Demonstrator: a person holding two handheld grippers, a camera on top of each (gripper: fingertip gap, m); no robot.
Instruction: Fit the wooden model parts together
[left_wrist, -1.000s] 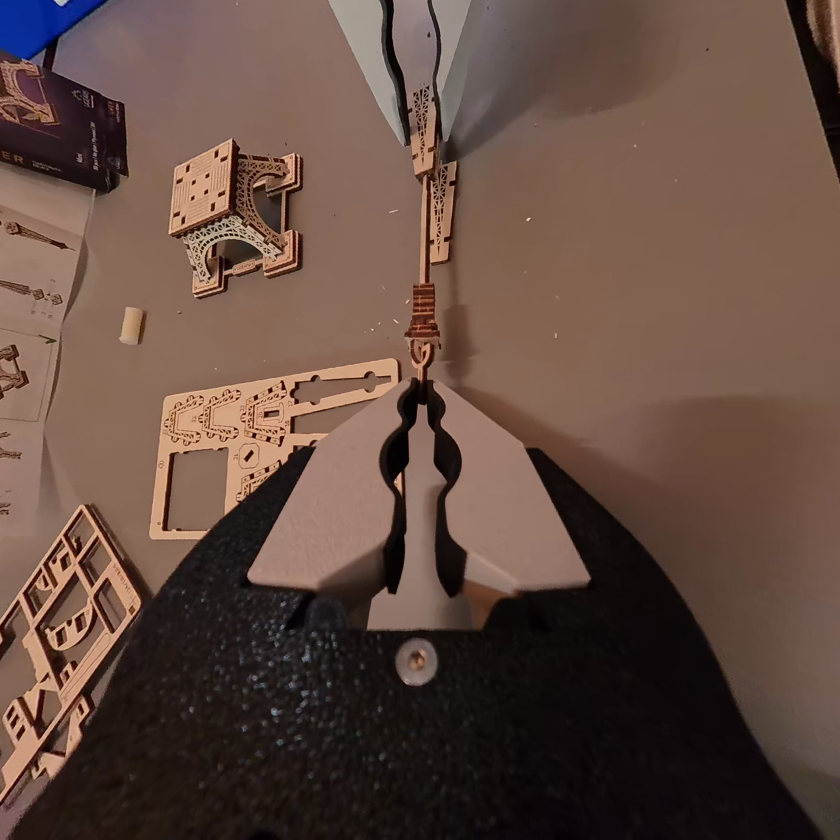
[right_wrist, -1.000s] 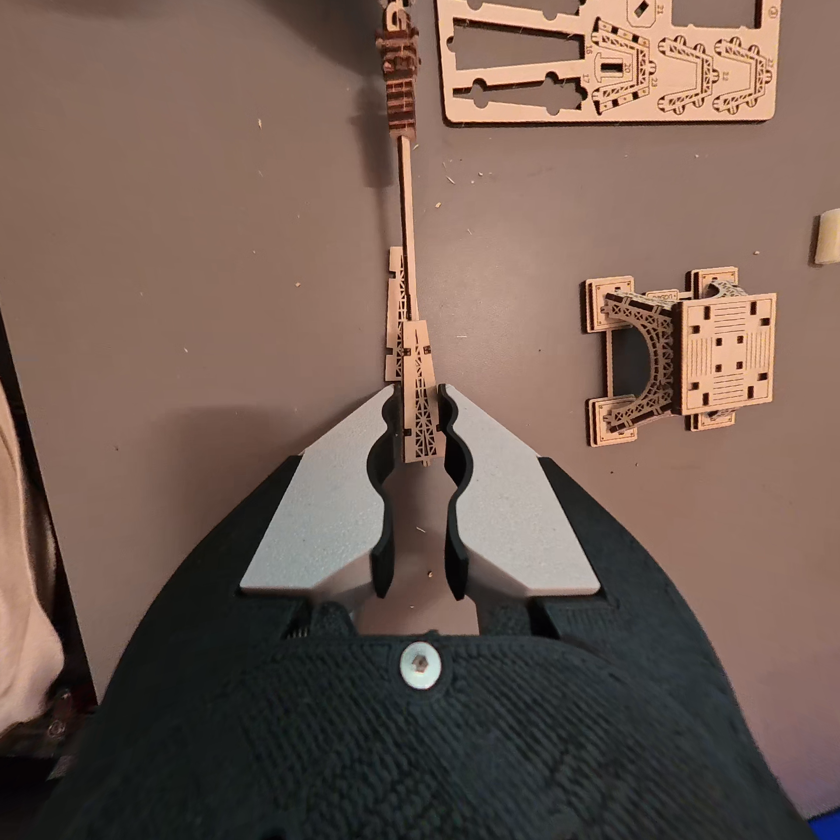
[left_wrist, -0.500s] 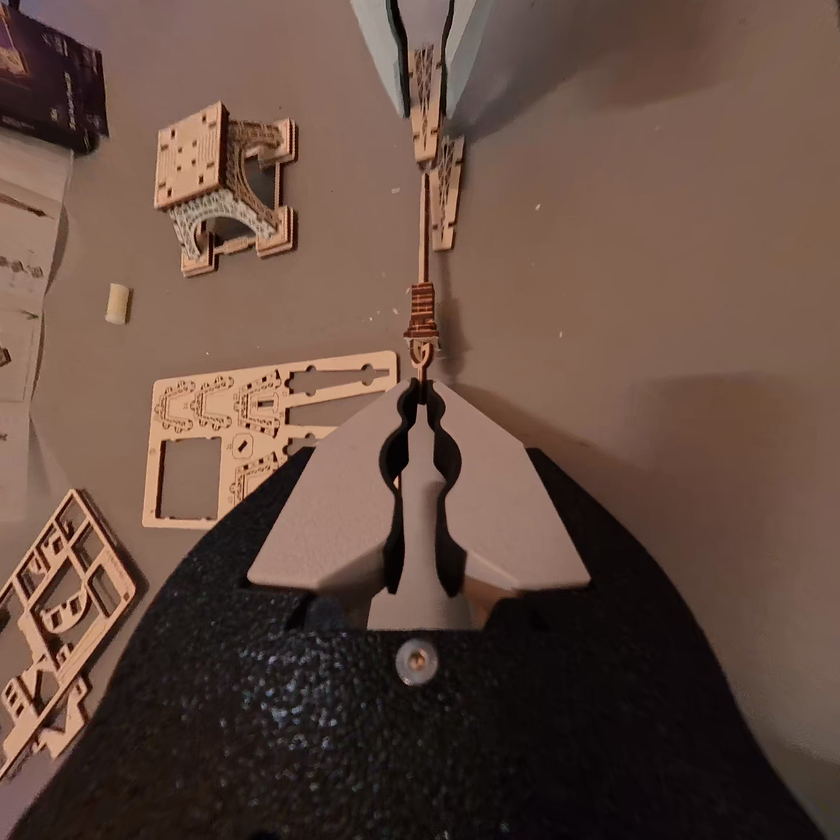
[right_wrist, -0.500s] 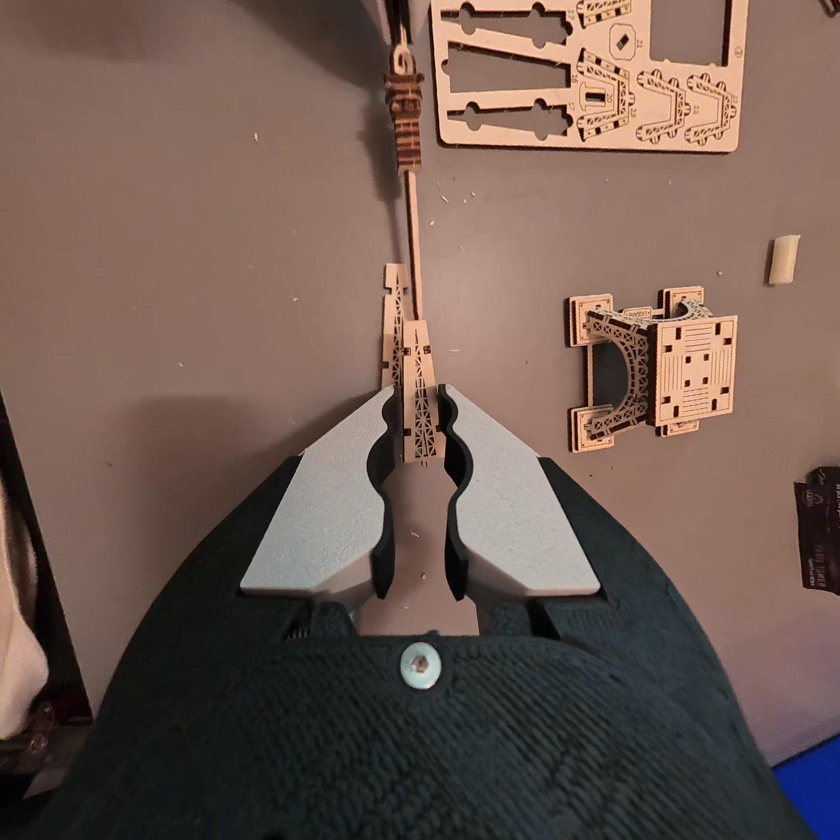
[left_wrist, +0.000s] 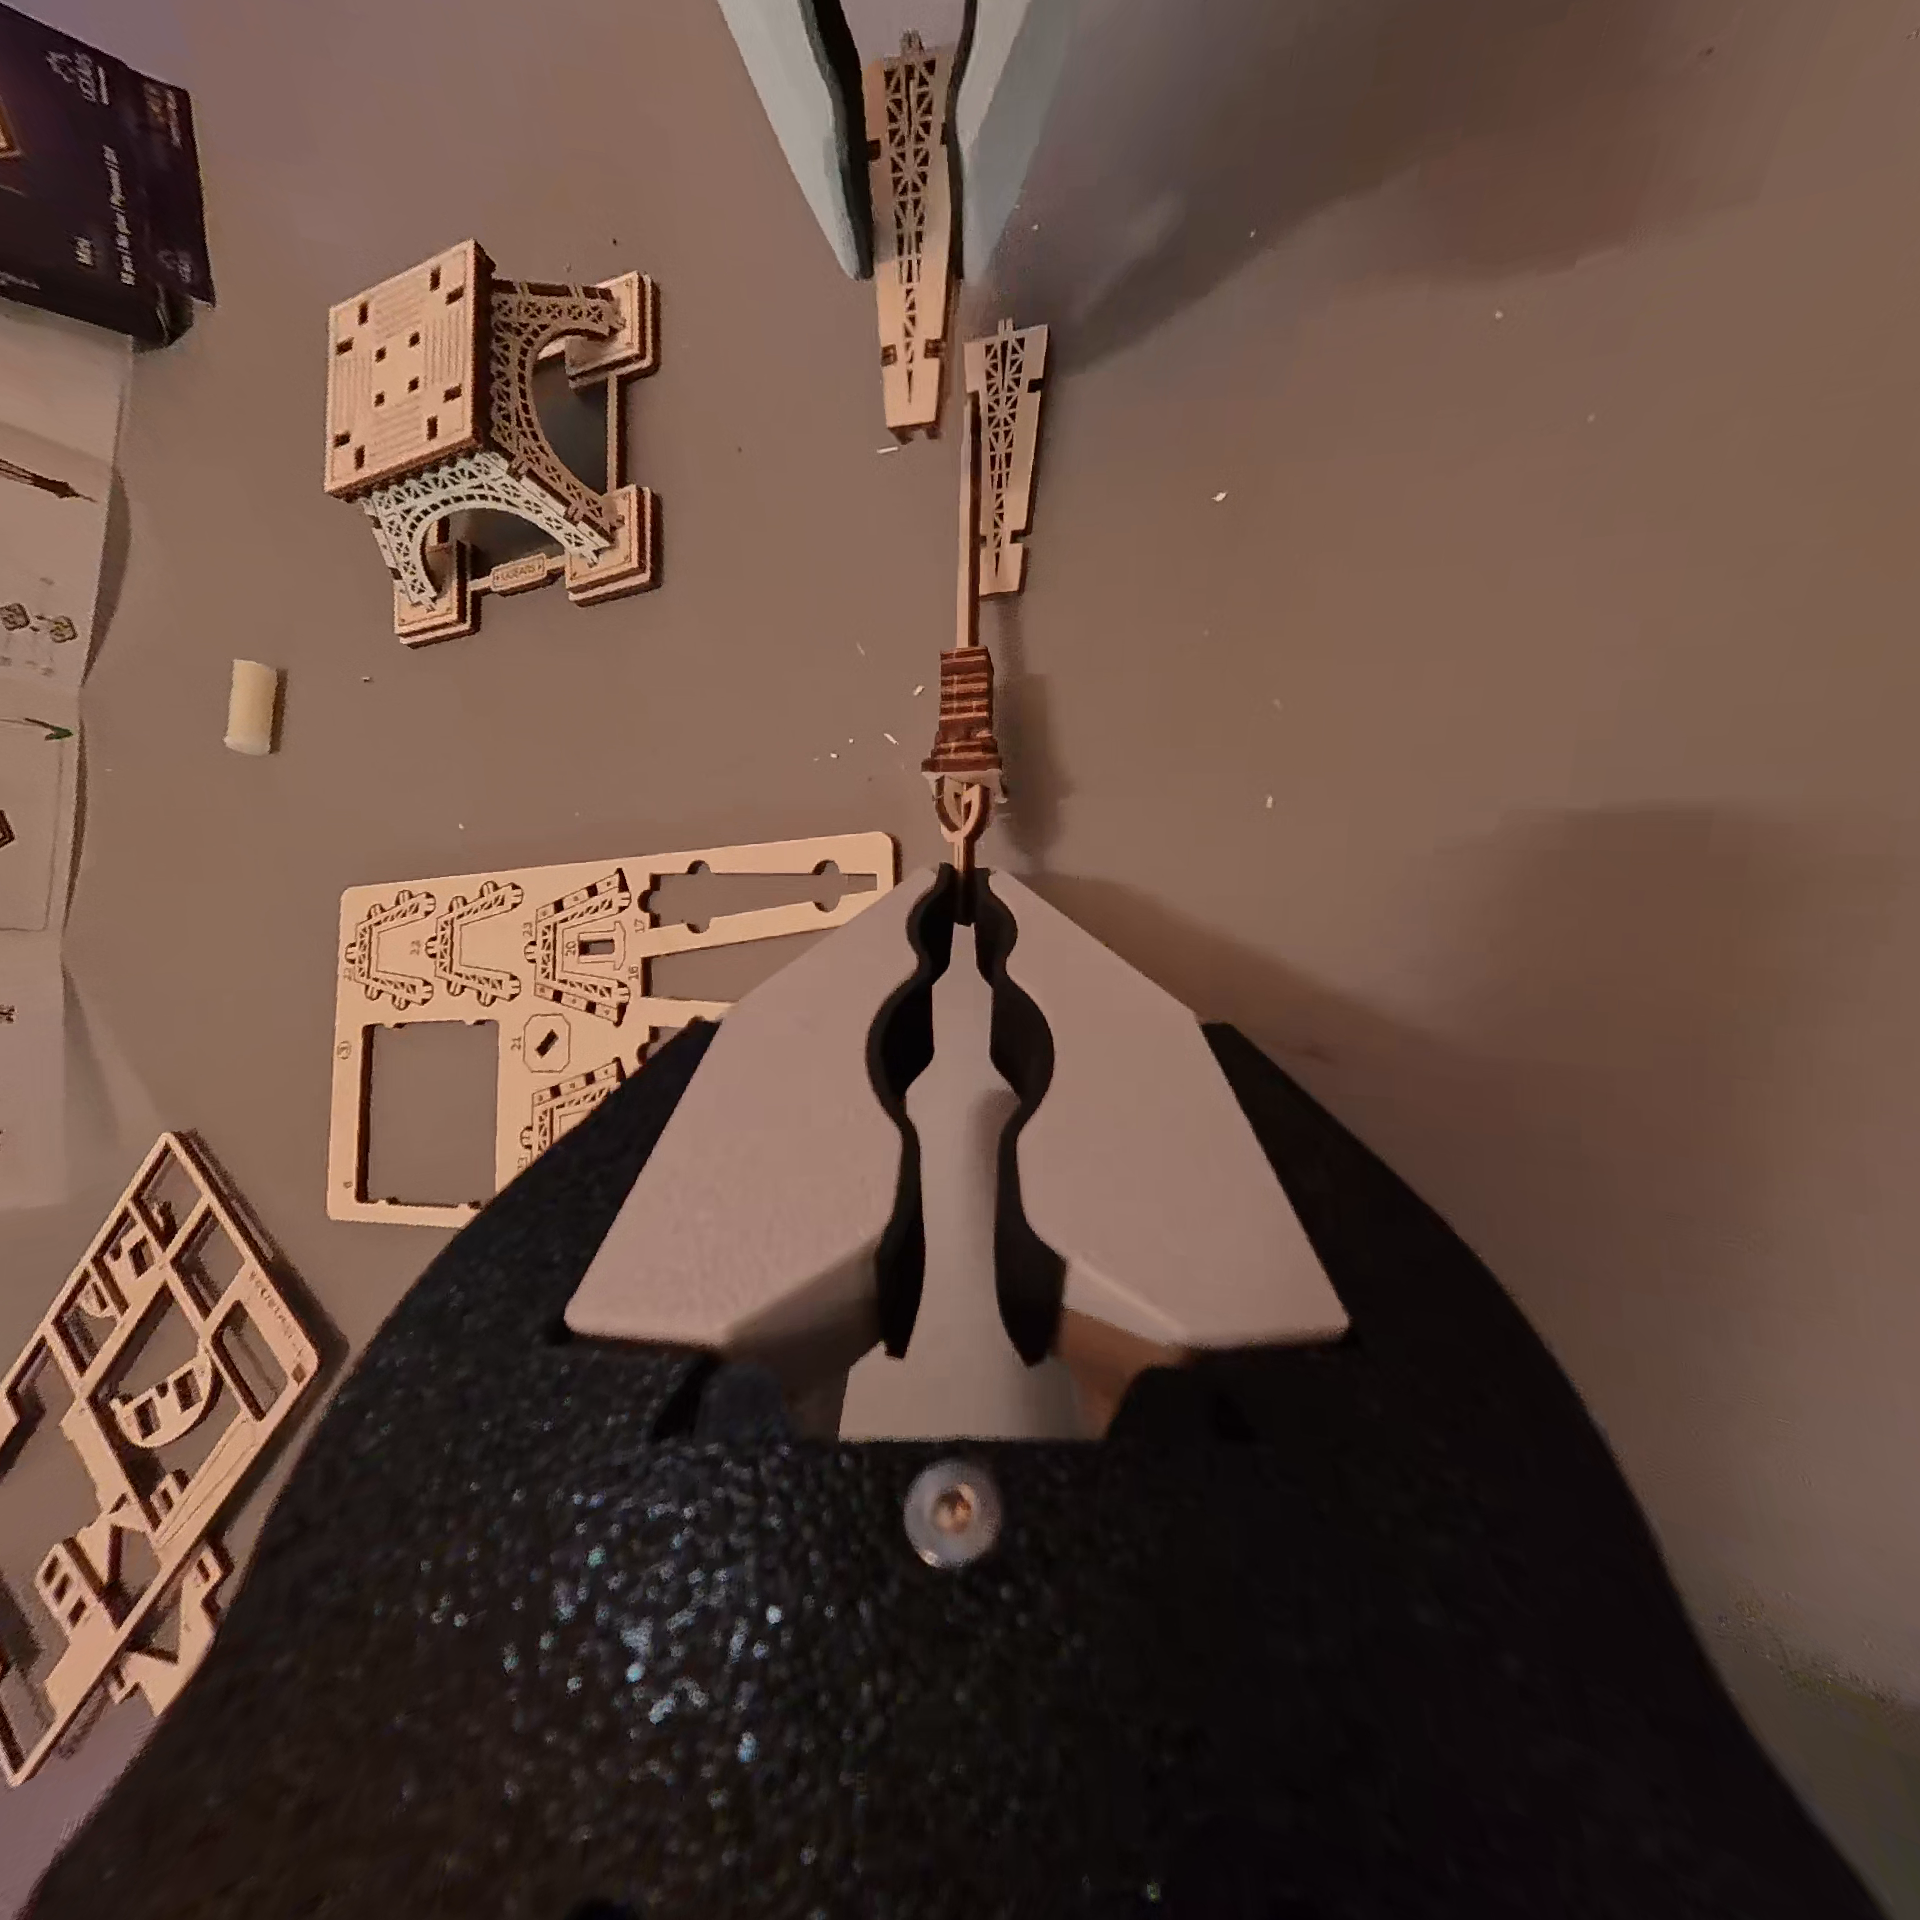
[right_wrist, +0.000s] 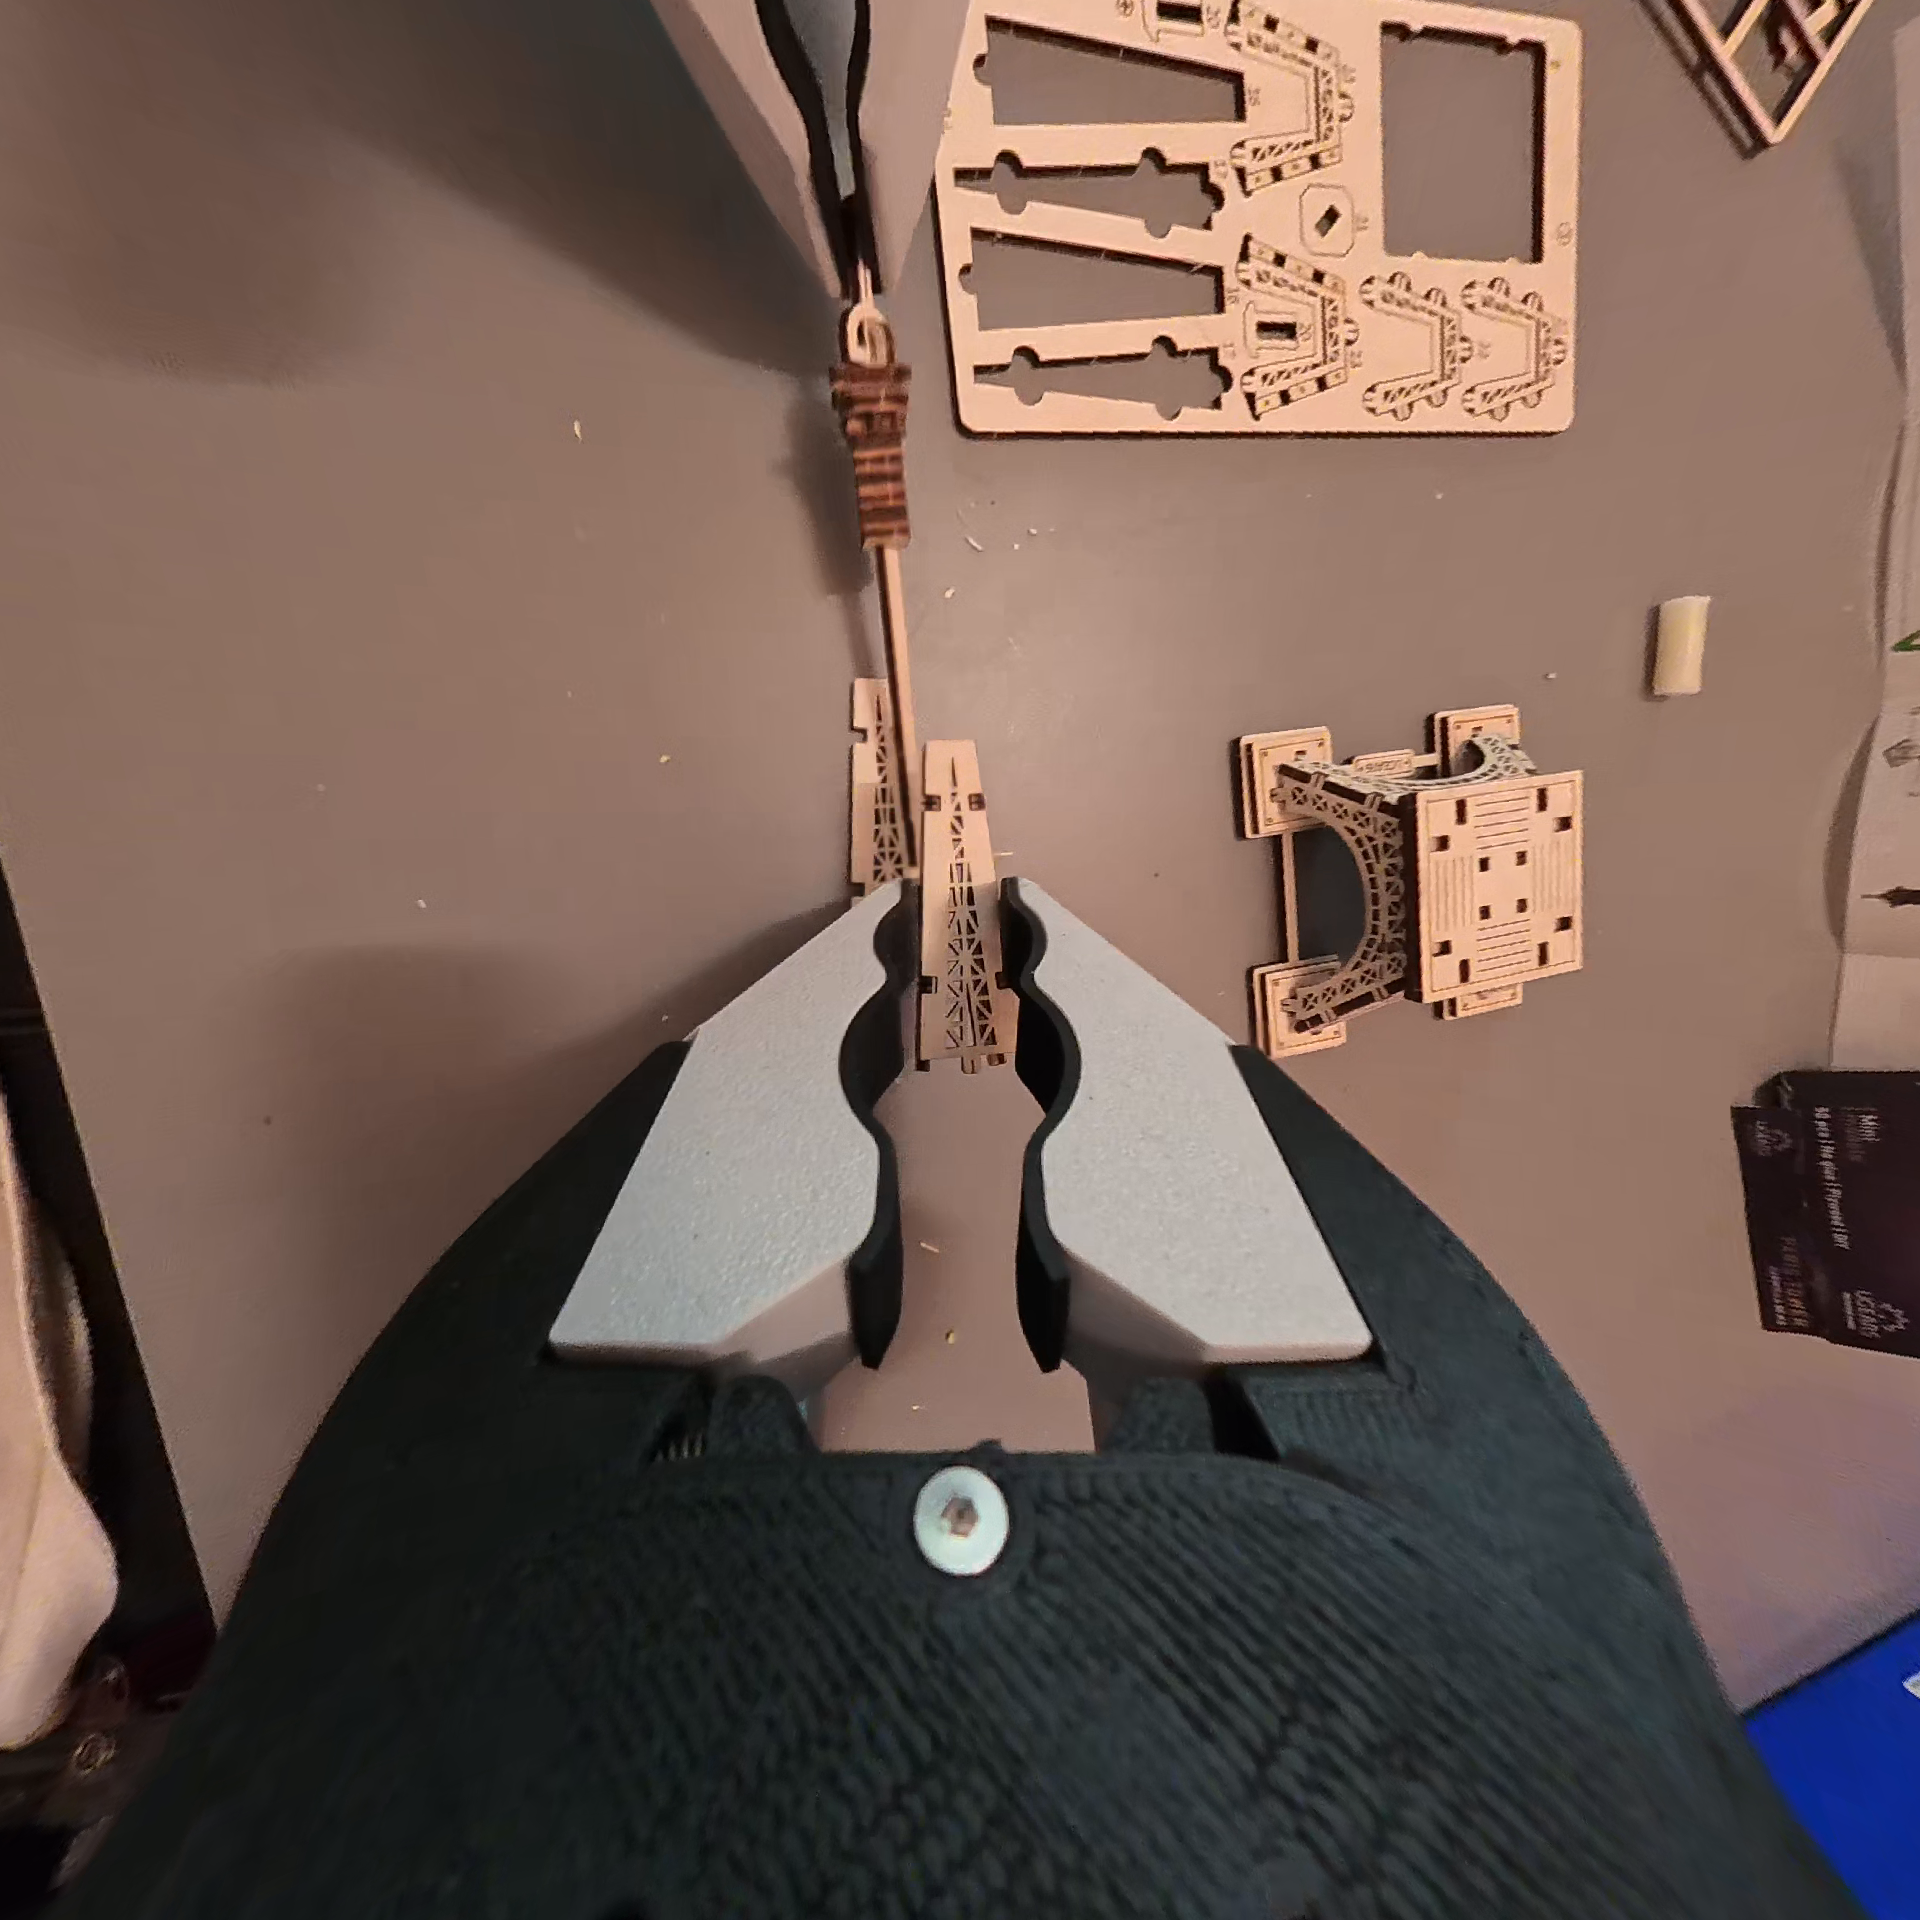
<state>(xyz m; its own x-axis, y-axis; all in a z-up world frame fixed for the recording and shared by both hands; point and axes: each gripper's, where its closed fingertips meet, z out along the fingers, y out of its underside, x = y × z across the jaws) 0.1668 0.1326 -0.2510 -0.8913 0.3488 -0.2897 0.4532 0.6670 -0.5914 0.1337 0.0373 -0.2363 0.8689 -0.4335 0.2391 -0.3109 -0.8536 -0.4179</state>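
your left gripper (left_wrist: 966, 894) pinches the spire (left_wrist: 966, 717) tip near you, your right gripper (right_wrist: 961, 904) clasps a lattice panel (right_wrist: 961, 935) just beside it, unjoined, while the finished arched base (left_wrist: 488, 436) waits far left on the table (left_wrist: 1455, 623).

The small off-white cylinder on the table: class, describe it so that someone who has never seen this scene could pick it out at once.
Start at the assembled tower base, the arched lattice block lying on the grey table. Just beyond its feet, towards the paper instruction sheet, lies the small off-white cylinder. Unlike the flat, laser-cut wooden pieces around it, it is plain, smooth, rounded and not wood-coloured.
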